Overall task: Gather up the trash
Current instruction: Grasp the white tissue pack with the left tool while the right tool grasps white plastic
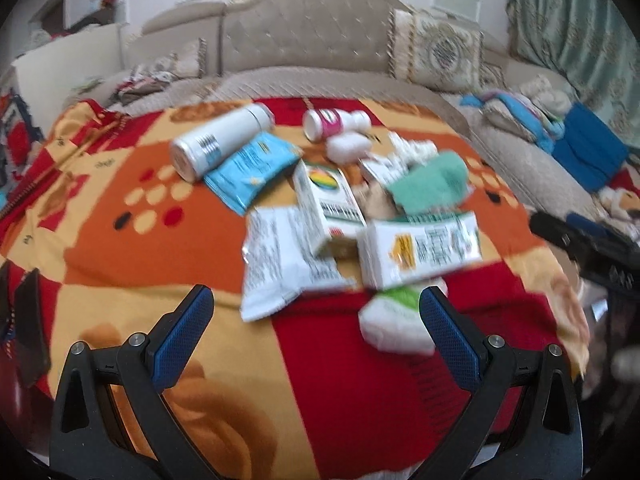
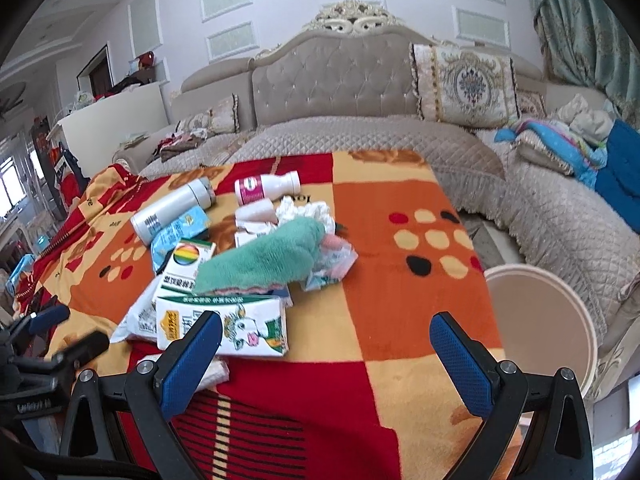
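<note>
Both grippers are hovering over the blanket-covered desk [image 2: 400, 280], jaws spread wide and gripping nothing. From the left gripper [image 1: 316, 320], trash is lying at twelve o'clock: a milk carton [image 1: 420, 248], a rainbow-marked box [image 1: 328, 200], a white wrapper [image 1: 280, 260], a green cloth [image 1: 432, 180]. From the right gripper [image 2: 326, 346], a beige bin [image 2: 540, 320] is sitting at two o'clock, the carton at ten.

A home living room: tufted sofa [image 2: 336, 80], cushion [image 2: 464, 82], curtain [image 2: 580, 20].
</note>
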A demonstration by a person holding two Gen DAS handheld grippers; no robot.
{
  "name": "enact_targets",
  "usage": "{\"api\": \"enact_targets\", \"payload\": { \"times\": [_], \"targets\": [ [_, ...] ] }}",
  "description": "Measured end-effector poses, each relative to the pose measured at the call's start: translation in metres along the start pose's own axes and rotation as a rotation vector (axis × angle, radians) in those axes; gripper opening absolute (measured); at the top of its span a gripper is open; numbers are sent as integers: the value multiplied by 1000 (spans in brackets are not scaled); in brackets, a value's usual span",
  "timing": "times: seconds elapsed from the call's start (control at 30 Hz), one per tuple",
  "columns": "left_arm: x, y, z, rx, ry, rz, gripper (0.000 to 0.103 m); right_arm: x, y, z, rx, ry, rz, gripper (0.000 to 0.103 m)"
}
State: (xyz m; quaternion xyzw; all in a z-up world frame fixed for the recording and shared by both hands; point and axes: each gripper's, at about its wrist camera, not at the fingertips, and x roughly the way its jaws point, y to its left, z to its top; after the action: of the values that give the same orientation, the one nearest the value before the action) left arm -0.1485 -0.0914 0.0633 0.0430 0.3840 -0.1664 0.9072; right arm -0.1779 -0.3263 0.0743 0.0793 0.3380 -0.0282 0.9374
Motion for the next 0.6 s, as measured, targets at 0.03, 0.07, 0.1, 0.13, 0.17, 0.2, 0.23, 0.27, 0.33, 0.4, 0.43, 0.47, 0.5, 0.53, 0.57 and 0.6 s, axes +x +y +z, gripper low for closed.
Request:
{"api": "enact_targets", "payload": {
  "times": [0.03,0.07,0.1,0.13,0.17,0.2,0.23,0.27,0.33,0.4,0.43,0.47,0.5,0.53,0.57,0.6],
  "targets": [
    [1,-2,-3,10,8,-11,102,2,-1,-1,3,6,2,103],
    [2,-6,-5,24,19,-27,102,4,-3,-2,5,12,3,103],
    [4,-9,-7,36,27,-41,102,6,-4,-3,6,18,4,103],
    [6,-13,-8,47,35,-52,102,8,-5,-3,10,24,7,103],
    [9,-17,-9,58,42,-62,102,10,-5,-4,16,29,13,103],
    [13,-22,-10,70,49,-68,102,13,-7,-4,25,38,25,103],
    [16,-26,-10,76,54,-69,102,15,-7,-3,32,46,38,103],
    [19,-28,-11,78,61,-72,102,18,-8,-2,39,55,55,103],
    [26,-33,-10,76,74,-83,102,22,-7,2,39,62,73,103],
    [32,-37,-9,77,82,-90,102,28,-7,8,43,69,94,103],
    [34,-39,-8,80,84,-94,102,31,-7,11,49,72,106,103],
    [36,-40,-7,82,87,-96,101,36,-6,15,54,74,119,103],
    [39,-42,-7,87,92,-98,96,41,-5,19,59,81,134,103],
    [41,-44,-7,92,99,-99,93,48,-4,24,61,92,145,103],
    [44,-45,-7,95,106,-99,92,54,-2,27,61,100,154,103],
    [47,-46,-7,96,114,-101,90,61,0,31,64,112,169,103]
  ]
}}
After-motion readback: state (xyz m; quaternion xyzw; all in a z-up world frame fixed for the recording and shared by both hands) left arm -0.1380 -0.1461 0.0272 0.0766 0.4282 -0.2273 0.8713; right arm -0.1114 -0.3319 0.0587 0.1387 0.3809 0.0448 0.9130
